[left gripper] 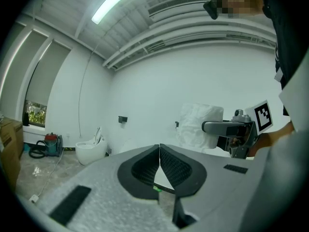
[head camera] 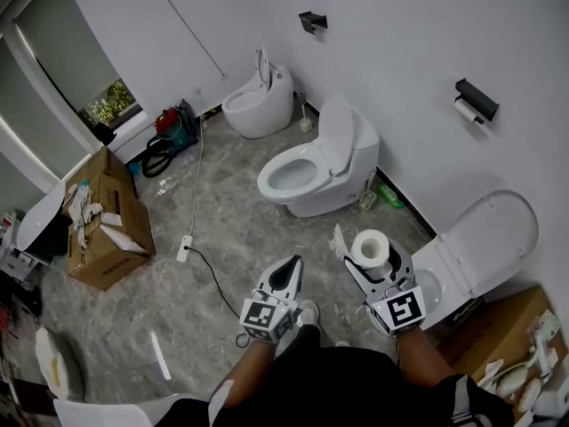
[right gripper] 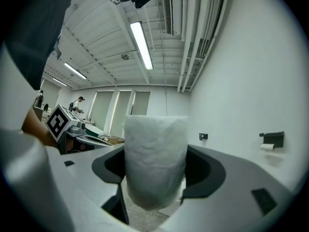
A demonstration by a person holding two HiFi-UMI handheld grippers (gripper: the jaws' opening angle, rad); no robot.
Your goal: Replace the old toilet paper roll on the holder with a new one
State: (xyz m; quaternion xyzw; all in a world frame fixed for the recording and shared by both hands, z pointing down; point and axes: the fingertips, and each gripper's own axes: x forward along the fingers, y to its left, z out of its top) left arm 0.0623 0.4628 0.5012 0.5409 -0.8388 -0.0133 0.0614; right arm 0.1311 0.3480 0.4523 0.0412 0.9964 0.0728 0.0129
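A new white toilet paper roll [right gripper: 155,158] stands upright between the jaws of my right gripper [head camera: 373,258], which is shut on it and held level over the floor. On the white wall to the right, a black holder [head camera: 476,99] carries the old roll [head camera: 467,111]; it shows small at the right of the right gripper view as the holder [right gripper: 272,139]. A second black holder [head camera: 312,20] further along the wall looks bare. My left gripper [head camera: 286,272] is beside the right one, shut with nothing between its pads [left gripper: 169,164].
Three white toilets line the wall: the near one [head camera: 476,247] with its lid up, the middle one [head camera: 316,167], and the far one [head camera: 260,100]. Cardboard boxes [head camera: 107,221] stand at the left, another box [head camera: 498,327] at the right. A cable with a power strip [head camera: 185,249] crosses the floor.
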